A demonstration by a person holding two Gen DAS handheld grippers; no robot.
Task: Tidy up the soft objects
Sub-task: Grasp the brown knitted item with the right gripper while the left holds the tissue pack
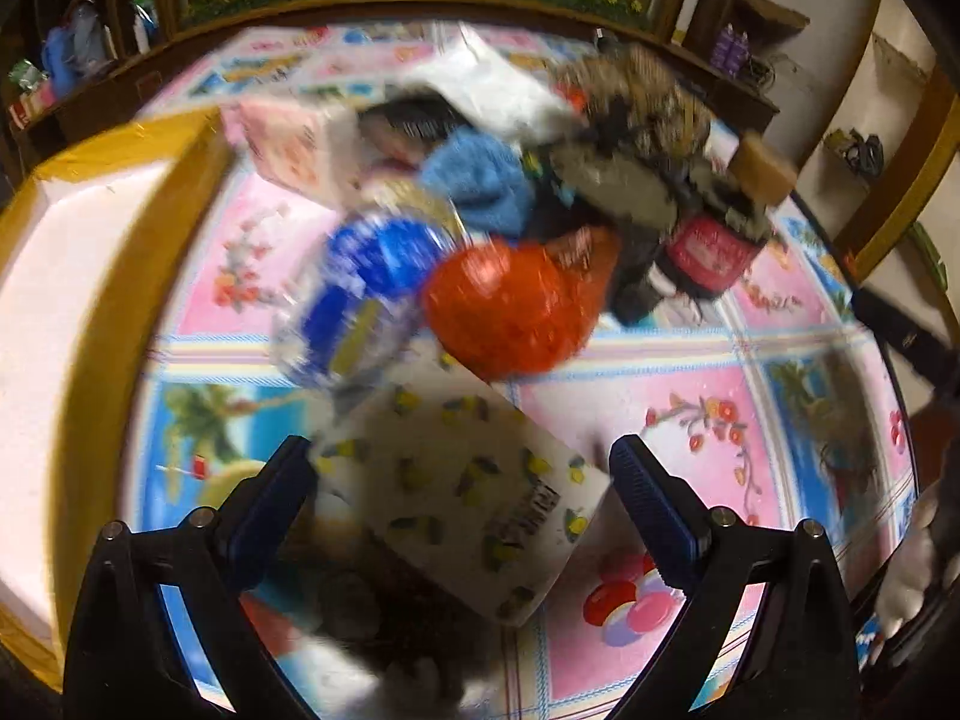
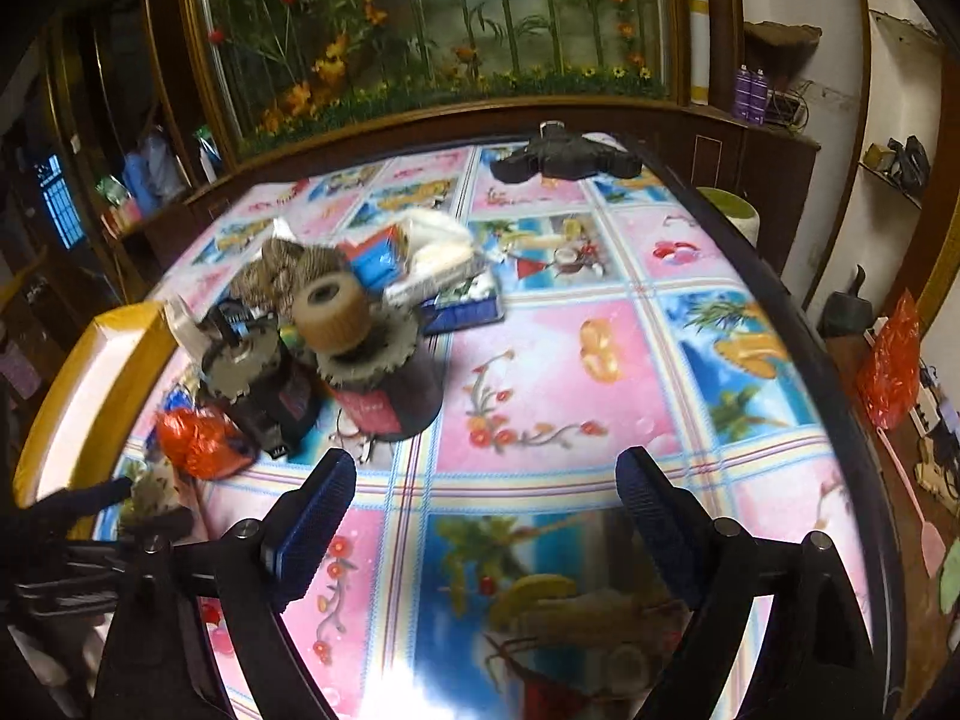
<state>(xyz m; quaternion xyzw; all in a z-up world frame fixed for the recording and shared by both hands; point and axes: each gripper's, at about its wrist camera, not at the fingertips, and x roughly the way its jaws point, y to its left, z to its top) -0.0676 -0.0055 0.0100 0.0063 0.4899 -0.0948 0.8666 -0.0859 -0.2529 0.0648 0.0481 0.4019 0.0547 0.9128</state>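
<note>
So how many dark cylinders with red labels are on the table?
2. One dark cylinder stands at the pile's near edge; the second cylinder is just left of it, beside the orange bag. Others may be hidden.

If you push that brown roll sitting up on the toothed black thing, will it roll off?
Probably yes. The brown roll is round like a drum and lies on its side, so a nudge could set it rolling. It perches on the toothed black cylinder rather than on the flat table, so it may tumble down. It looks hollow, likely light.
</note>
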